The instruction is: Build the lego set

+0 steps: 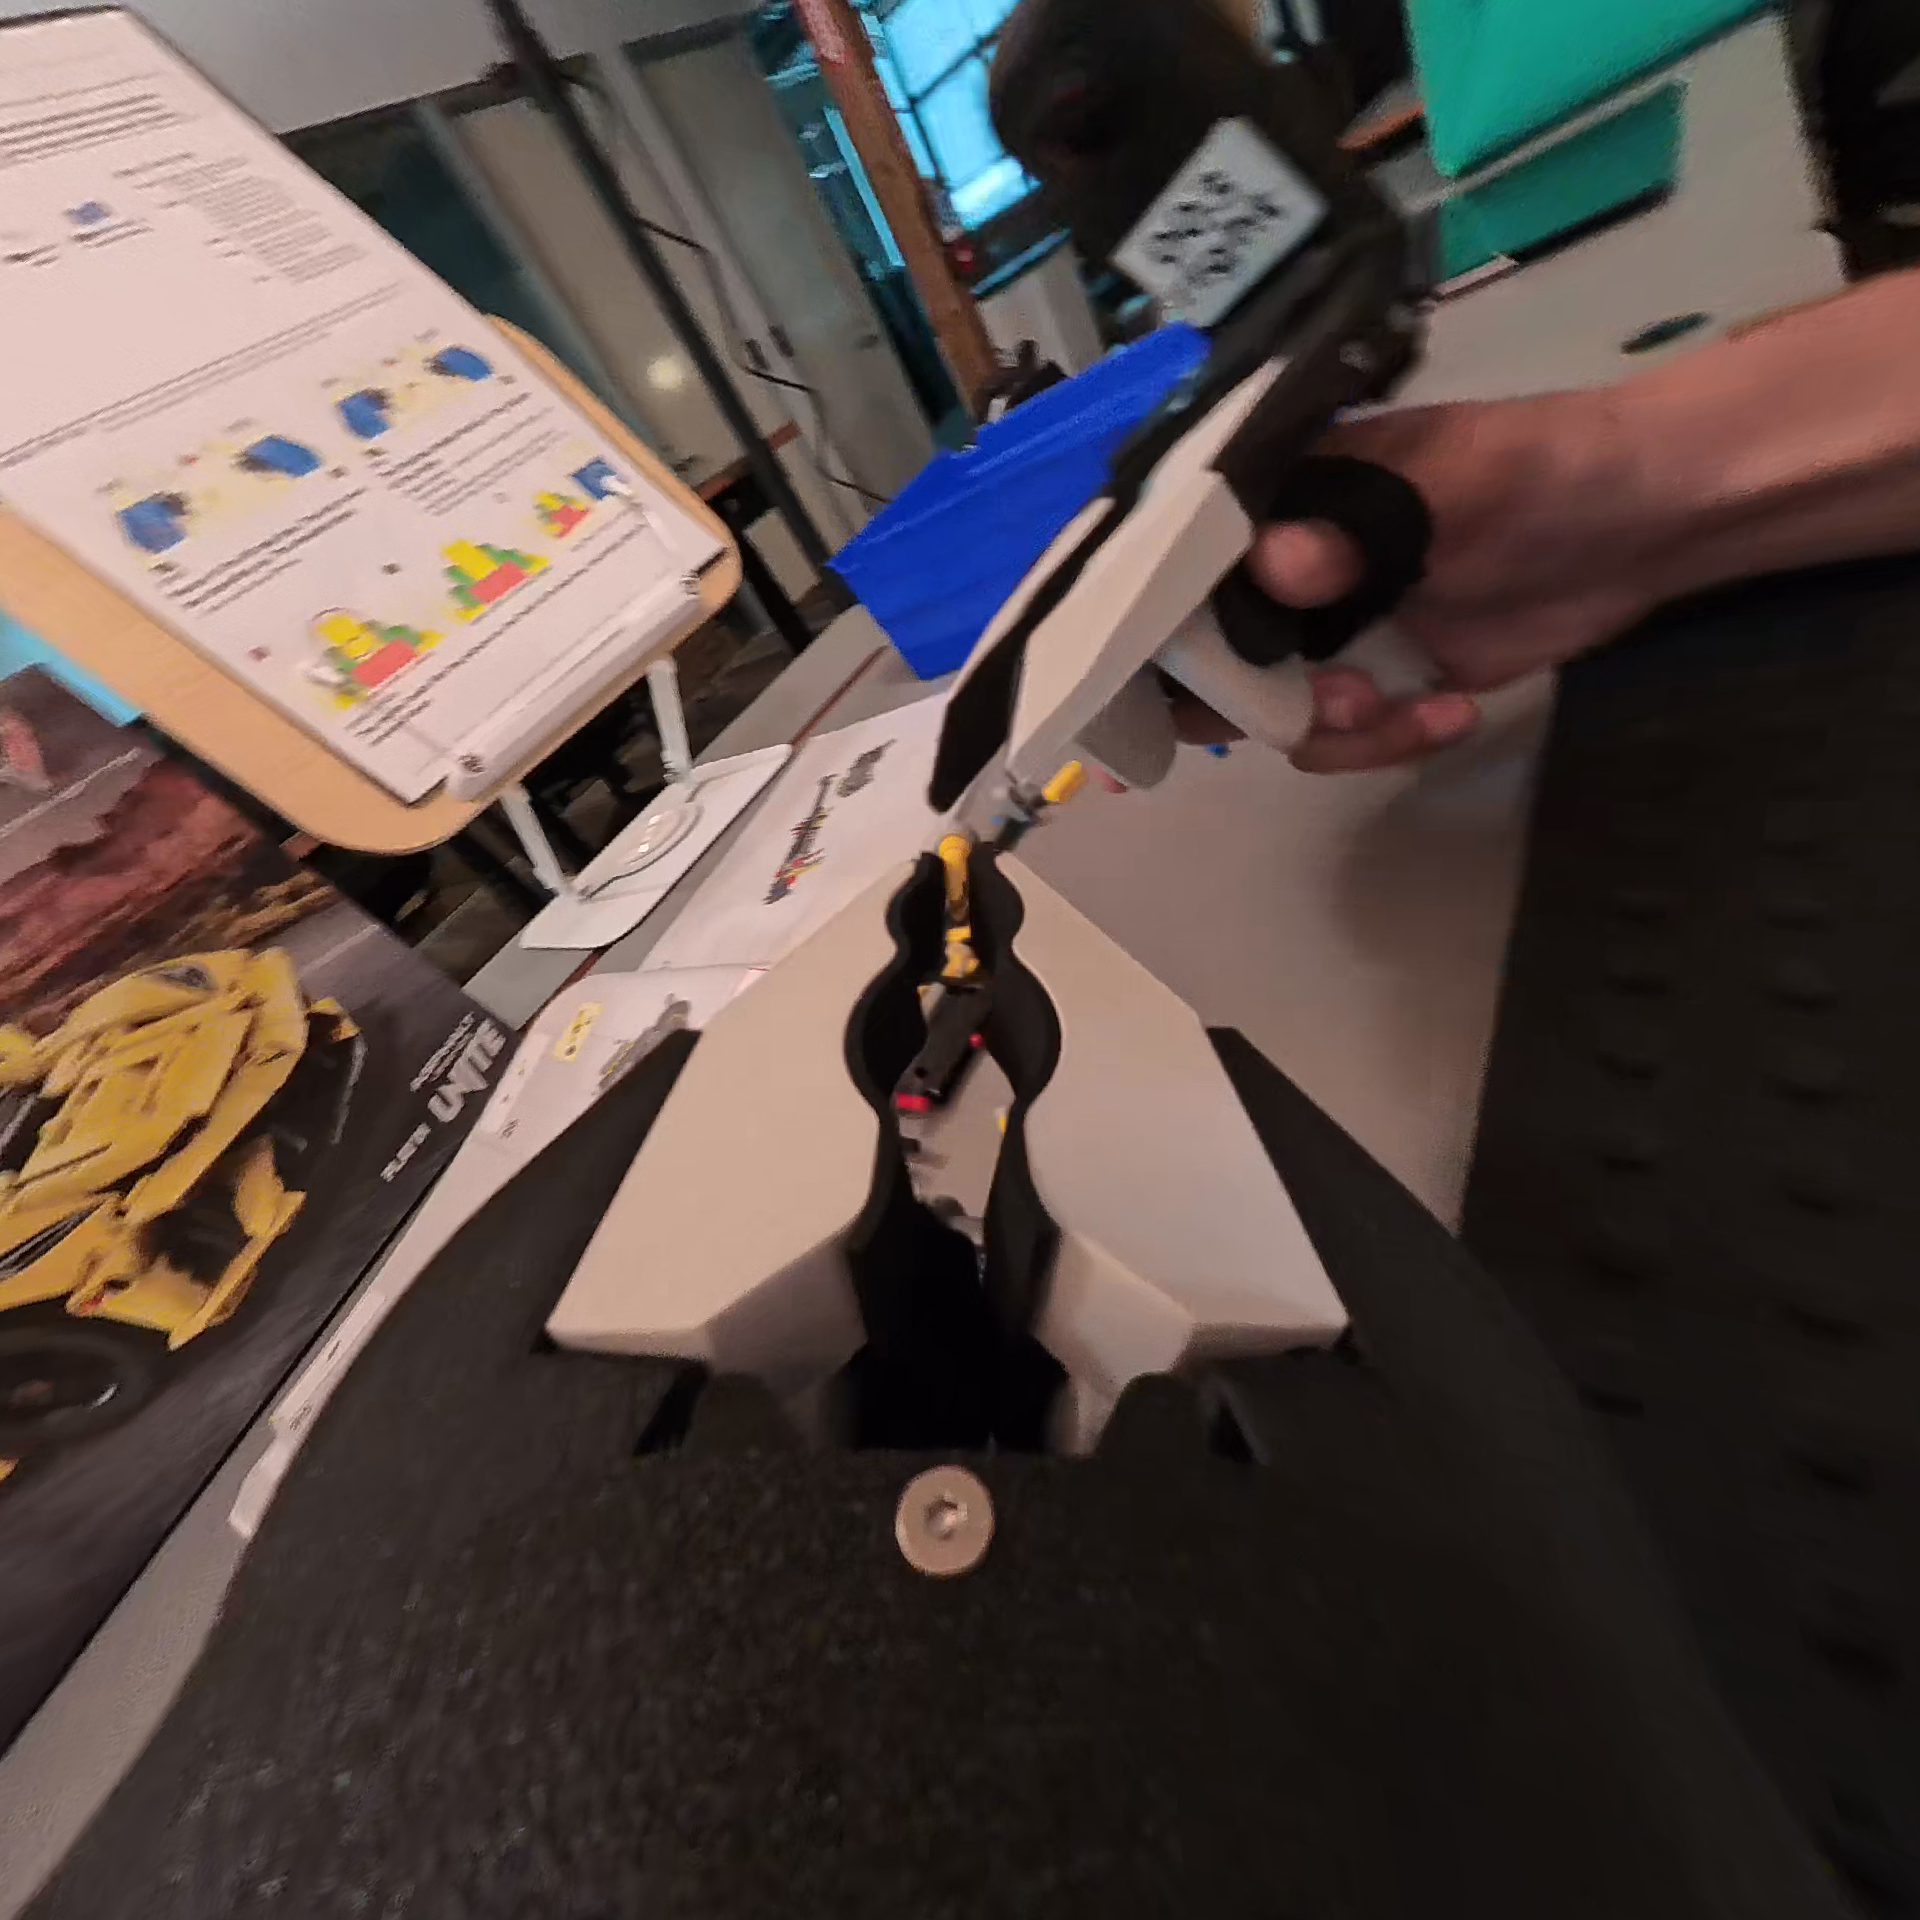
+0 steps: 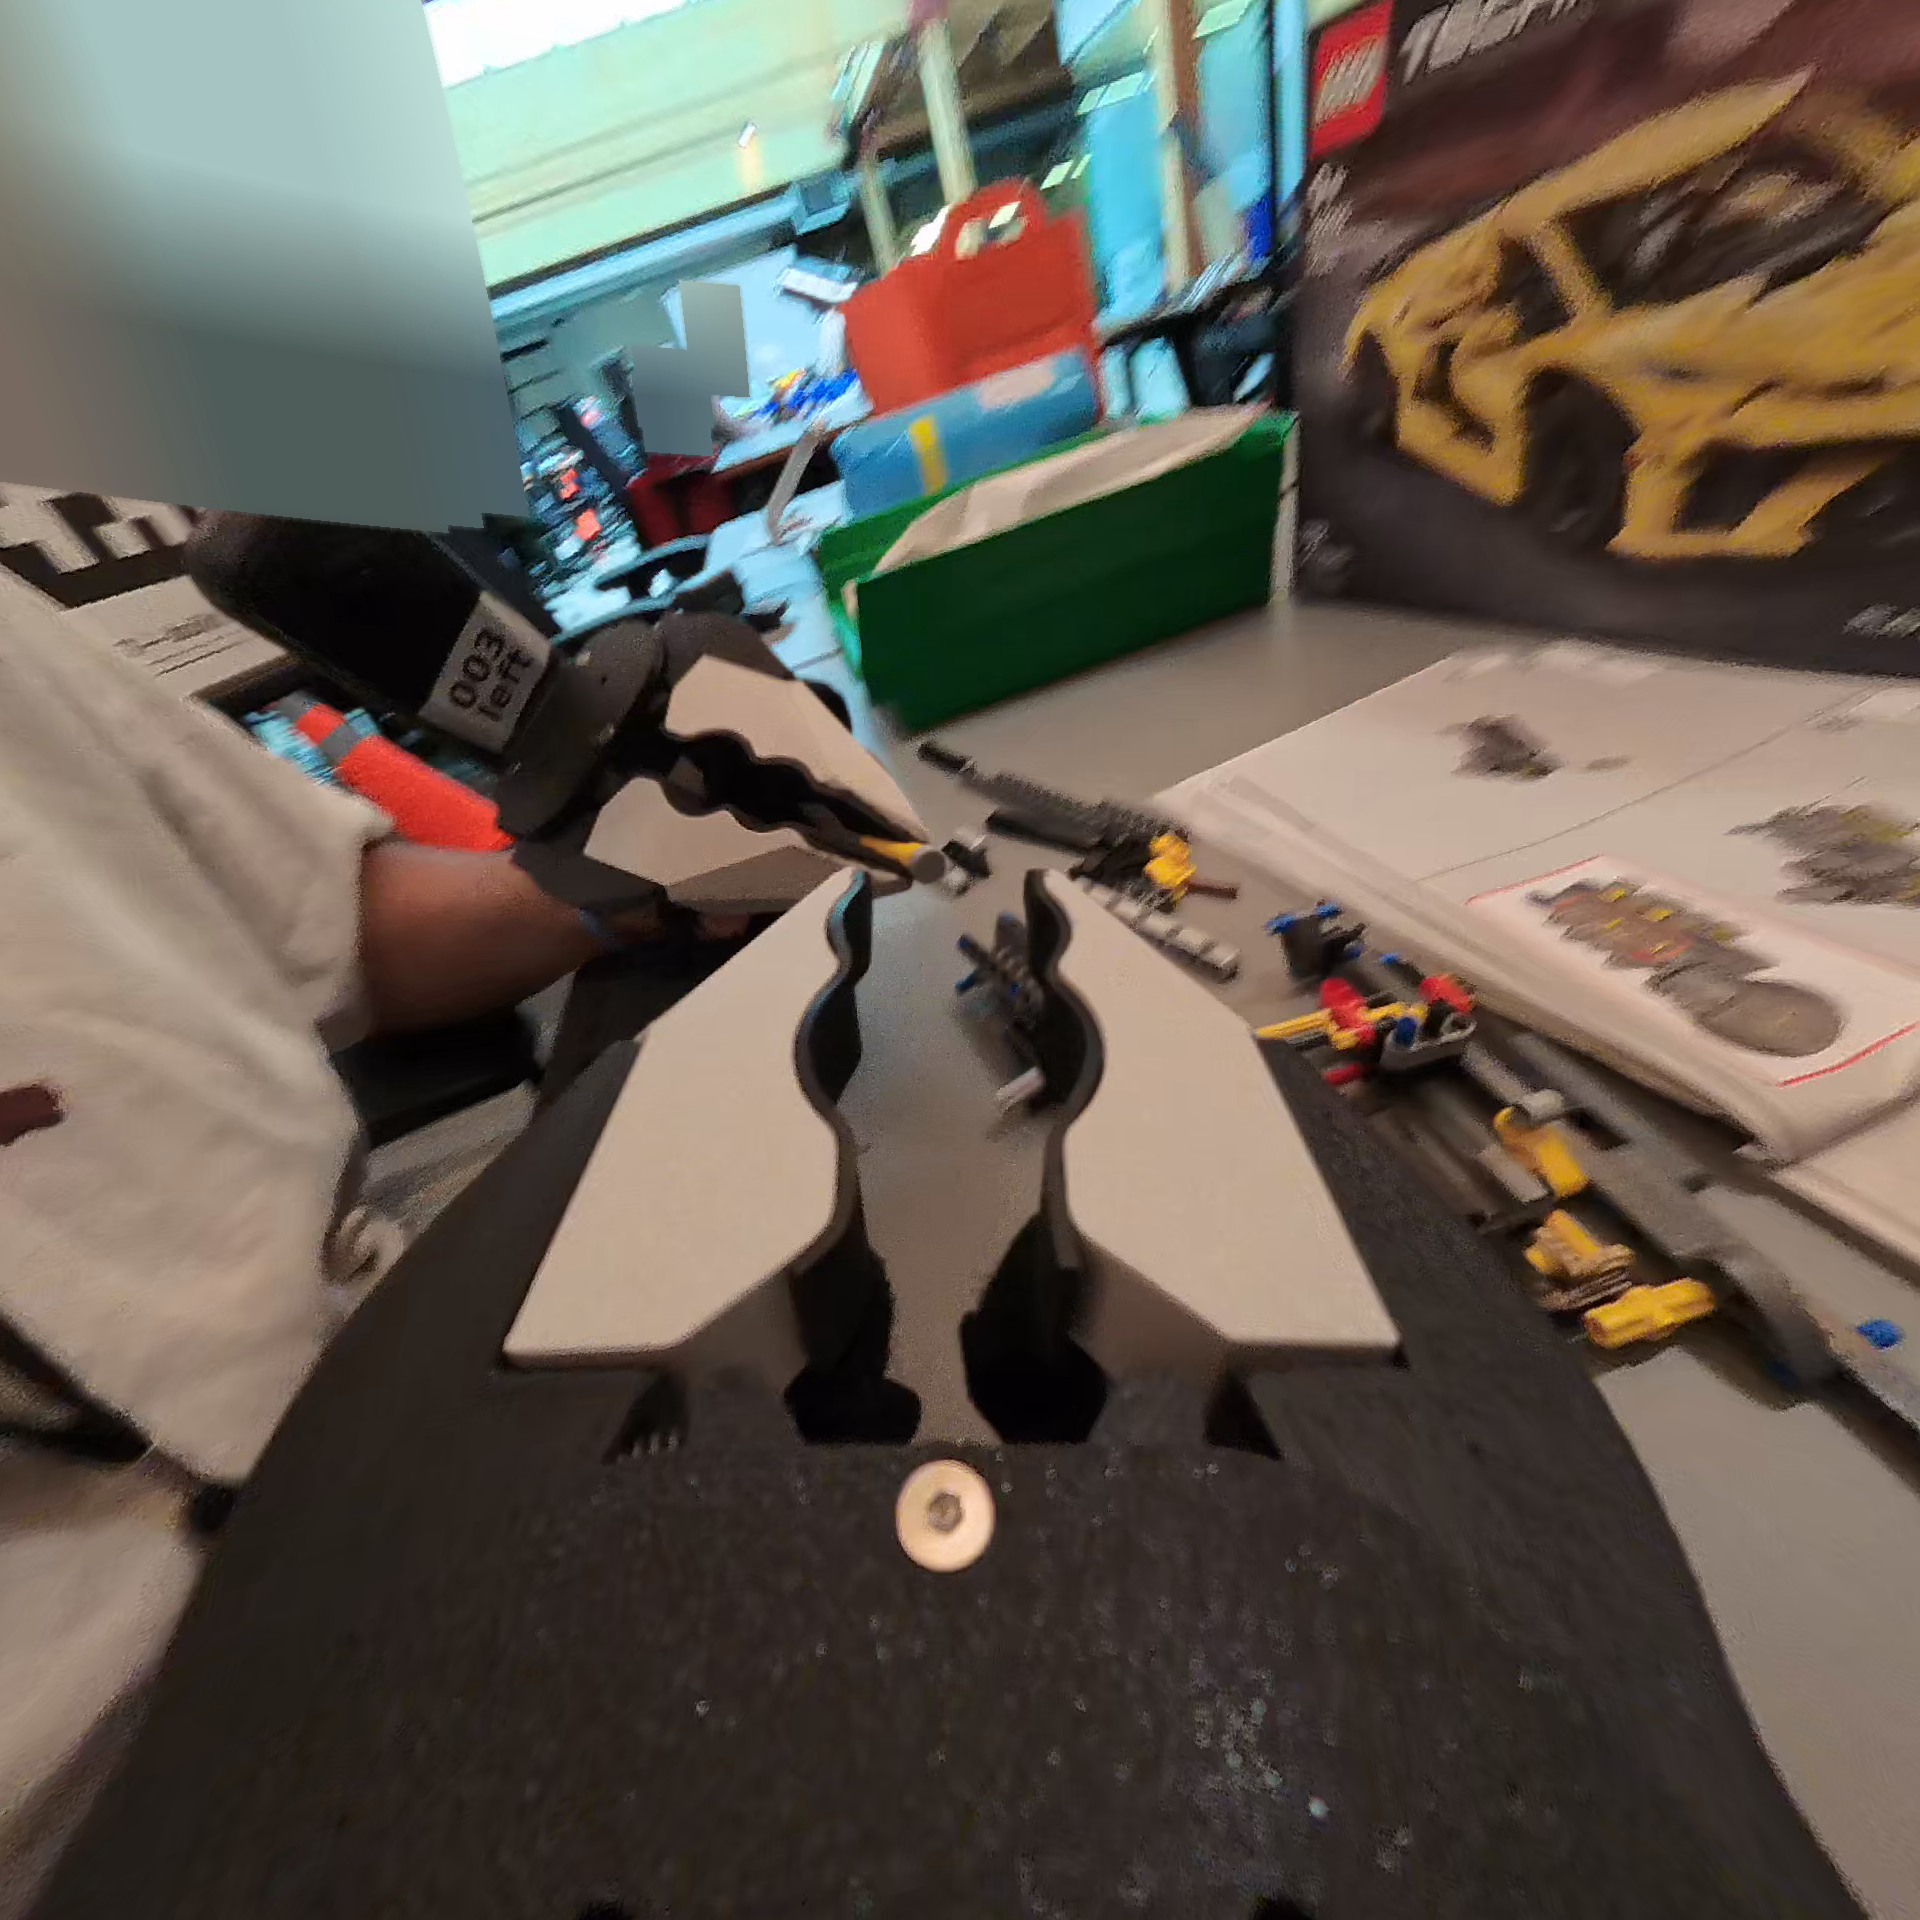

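L claw (image 1: 961, 883) pinched shut on small yellow-black lego piece (image 1: 958, 935), held above desk (image 1: 1299, 935). R claw (image 2: 945, 894) open, empty, at 12 o'clock of it. Piece light, stiff, slippery; grip flat sides, tips only.

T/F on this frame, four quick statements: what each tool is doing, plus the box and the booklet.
1. The left tool is shut on a yellow-and-black piece. True.
2. The right tool is clamped on a red brick. False: its jaws stand apart with nothing between them.
3. The set's box shows a yellow car. True.
4. The instruction booklet is closed. False: it lies open on the table.
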{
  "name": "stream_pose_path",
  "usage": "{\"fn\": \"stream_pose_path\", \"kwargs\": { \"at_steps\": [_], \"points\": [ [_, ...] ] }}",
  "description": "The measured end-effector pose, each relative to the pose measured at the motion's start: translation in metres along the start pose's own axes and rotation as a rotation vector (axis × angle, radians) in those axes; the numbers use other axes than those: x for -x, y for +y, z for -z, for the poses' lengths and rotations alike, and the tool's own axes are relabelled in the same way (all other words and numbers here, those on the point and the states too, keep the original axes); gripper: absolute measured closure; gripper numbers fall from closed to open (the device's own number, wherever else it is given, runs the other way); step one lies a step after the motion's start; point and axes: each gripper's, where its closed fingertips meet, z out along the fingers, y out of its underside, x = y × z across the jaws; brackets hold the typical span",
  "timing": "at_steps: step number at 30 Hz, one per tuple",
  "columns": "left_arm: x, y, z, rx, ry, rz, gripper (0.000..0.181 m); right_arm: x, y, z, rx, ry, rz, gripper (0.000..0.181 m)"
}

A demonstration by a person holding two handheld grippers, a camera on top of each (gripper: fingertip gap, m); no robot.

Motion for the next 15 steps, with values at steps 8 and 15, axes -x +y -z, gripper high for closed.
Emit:
{"fn": "stream_pose_path", "kwargs": {
  "at_steps": [8,15],
  "points": [
    [0.015,0.002,-0.003,0.023,-0.126,0.007,0.178,0.008,-0.014,-0.019,-0.227,0.242,0.014,0.126],
    [0.012,0.0,-0.003,0.015,-0.118,-0.013,0.178,0.013,-0.008,-0.025,-0.185,0.191,0.016,0.139]
  ]
}}
